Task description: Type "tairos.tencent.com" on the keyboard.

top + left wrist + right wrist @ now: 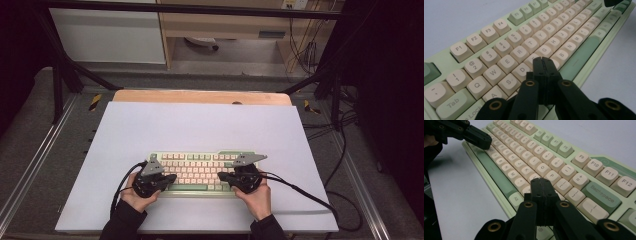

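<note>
A pale green keyboard [200, 172] with cream keys lies on the white table top, near the front edge. My left gripper [172, 177] is shut and empty, its tips hovering over the keyboard's left half. In the left gripper view the closed jaws end at the left gripper [543, 60] tips above the keys around D, F and C of the keyboard [529, 45]. My right gripper [221, 176] is shut too, over the right half. In the right gripper view the right gripper [540, 180] tips sit above the punctuation keys of the keyboard [544, 162]; the left gripper [484, 143] shows at top left.
The white sheet [200, 127] covers a wooden table [200, 96] set inside a black frame [65, 70]. Cables [305, 192] trail off the right side of the table. Bare sheet lies behind and on both sides of the keyboard.
</note>
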Available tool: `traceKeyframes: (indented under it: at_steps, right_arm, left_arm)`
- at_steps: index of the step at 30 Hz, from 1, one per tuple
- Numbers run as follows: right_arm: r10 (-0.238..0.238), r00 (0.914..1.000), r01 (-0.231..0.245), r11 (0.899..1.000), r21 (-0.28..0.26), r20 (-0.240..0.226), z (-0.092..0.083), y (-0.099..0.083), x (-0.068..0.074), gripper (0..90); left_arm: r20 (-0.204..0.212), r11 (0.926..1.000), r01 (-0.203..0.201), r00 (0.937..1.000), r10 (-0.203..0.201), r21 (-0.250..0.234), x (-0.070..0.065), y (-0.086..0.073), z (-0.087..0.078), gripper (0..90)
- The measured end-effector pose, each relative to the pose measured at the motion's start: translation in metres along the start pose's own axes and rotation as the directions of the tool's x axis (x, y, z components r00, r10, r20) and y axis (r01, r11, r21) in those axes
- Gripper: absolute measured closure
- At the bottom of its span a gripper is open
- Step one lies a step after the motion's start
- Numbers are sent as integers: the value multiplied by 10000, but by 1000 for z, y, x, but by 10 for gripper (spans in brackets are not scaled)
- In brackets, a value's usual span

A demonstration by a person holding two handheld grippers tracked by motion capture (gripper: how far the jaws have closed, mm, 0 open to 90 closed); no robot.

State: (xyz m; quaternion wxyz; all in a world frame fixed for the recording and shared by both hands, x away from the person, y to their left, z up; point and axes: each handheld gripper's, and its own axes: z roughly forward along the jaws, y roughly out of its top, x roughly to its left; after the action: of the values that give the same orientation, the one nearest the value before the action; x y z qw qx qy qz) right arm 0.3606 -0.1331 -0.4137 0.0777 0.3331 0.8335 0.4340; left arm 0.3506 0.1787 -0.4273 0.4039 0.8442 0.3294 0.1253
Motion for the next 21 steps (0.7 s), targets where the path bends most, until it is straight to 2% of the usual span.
traceKeyframes:
  at_steps: [13,21]
  right_arm:
    - [51,10000,-51,10000,-37,-11,-1,0,0,900]
    - [21,10000,-21,10000,0,-17,0,0,0,900]
  left_arm:
    - [38,9998,-152,9999,152,94,-3,-2,5,900]
    - [58,9998,-146,9999,147,-156,-3,1,-3,900]
